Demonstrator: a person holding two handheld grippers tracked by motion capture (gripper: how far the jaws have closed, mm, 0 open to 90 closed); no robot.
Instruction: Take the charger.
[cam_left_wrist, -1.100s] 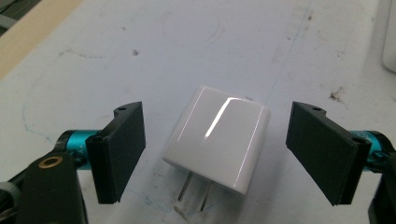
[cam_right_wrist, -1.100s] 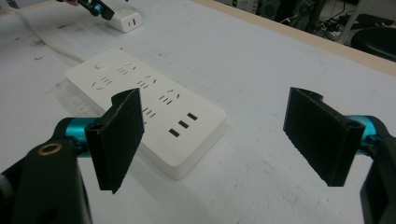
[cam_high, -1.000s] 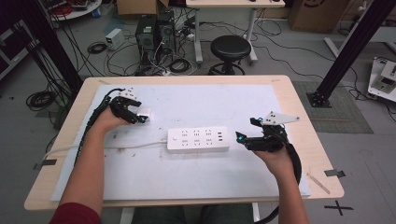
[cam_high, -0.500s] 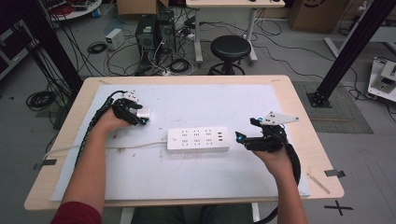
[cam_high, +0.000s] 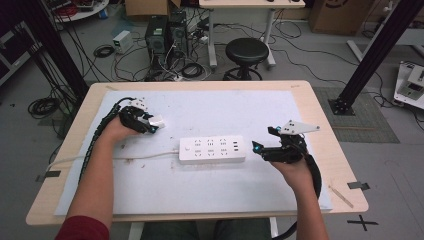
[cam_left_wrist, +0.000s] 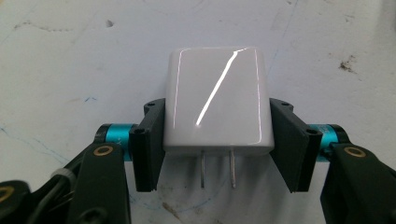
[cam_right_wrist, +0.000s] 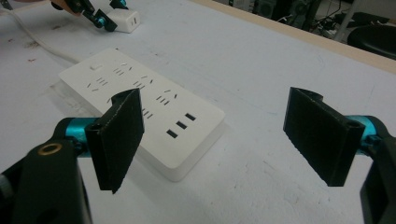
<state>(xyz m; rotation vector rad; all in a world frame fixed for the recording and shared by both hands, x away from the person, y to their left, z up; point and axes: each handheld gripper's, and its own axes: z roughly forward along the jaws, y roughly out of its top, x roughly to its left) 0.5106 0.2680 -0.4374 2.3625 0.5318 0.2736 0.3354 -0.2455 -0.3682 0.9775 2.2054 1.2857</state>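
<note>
Your left hand-held gripper has just been closing, and its jaws now press on both flat sides of the small glossy white plastic plug-in charger block, with the block sitting squarely between them. In the left gripper view the block's two metal prongs point back toward the camera, and the block lies low over the white sheet that covers the tabletop; whether it touches the sheet I cannot tell. In the high view you hold that left hand-held gripper at the left side of the tabletop, with the charger block at its tip, a short way up and to the left of the white rectangular plastic power strip.

The power strip lies flat near the middle of the sheet, its long side running left to right, and its white cord trails off to the left edge. The charger block and the strip are apart, not touching.

Your right hand-held gripper rests at the right end of the strip, just beside it, pointing left. In the right gripper view its jaws stand wide apart with nothing between them, and the near corner of the power strip lies just ahead of the left jaw. The same view shows the charger block far off at the top left, in your other hand's grip.
</note>
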